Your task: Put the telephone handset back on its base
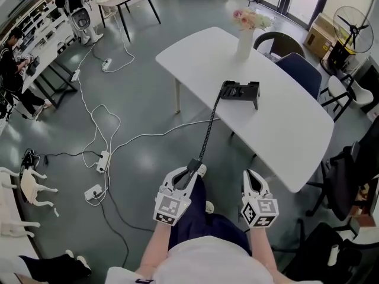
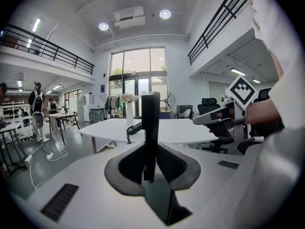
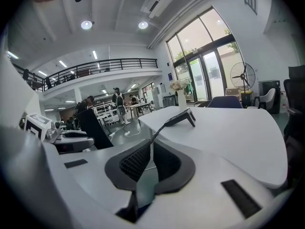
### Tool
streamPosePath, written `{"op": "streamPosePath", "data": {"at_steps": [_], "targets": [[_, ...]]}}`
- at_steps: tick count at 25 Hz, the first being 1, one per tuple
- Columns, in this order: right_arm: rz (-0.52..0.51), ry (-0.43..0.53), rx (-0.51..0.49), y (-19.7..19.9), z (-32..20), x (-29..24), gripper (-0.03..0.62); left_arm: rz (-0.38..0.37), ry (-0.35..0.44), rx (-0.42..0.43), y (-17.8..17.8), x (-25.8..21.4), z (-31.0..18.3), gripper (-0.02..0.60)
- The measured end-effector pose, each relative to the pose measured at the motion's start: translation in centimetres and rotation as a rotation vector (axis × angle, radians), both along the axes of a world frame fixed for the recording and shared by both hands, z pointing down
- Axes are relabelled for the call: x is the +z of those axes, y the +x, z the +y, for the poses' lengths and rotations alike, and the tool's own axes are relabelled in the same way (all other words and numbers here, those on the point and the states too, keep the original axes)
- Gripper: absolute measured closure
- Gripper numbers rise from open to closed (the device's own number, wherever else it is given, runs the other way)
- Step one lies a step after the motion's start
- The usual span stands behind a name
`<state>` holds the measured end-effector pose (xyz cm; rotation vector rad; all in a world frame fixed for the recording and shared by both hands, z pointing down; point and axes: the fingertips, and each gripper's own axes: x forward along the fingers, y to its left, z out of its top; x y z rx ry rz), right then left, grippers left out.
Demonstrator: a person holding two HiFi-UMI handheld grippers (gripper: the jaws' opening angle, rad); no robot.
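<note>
The black telephone base (image 1: 240, 92) sits near the middle of the white table (image 1: 284, 129). Its coiled cord (image 1: 208, 132) runs off the table's near edge to the black handset (image 1: 193, 165). My left gripper (image 1: 190, 171) is shut on the handset, held away from the table above the floor. In the left gripper view the handset (image 2: 150, 128) stands upright between the pads, and the base (image 2: 135, 128) shows far ahead on the table. My right gripper (image 1: 254, 181) hangs beside the left one, shut with nothing in it. Its view shows the base (image 3: 183, 116) and the cord (image 3: 159, 130).
A white vase of flowers (image 1: 246, 37) stands at the table's far end. Chairs (image 1: 299, 70) line the far side, and a black office chair (image 1: 349, 182) is at the right. Cables and power strips (image 1: 103, 158) lie on the floor to the left.
</note>
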<state>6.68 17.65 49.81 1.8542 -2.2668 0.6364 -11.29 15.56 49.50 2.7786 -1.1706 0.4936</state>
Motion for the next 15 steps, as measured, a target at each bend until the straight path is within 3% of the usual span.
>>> {"op": "streamPosePath", "data": {"at_steps": [10, 15], "targets": [[-0.018, 0.006, -0.010, -0.1, -4.9, -0.5, 0.551, 0.006, -0.017, -0.008, 0.4, -0.2, -4.7, 0.505], [-0.020, 0.006, 0.016, 1.1, -8.5, -1.1, 0.551, 0.002, -0.009, 0.029, 1.9, -1.0, -8.5, 0.505]]}}
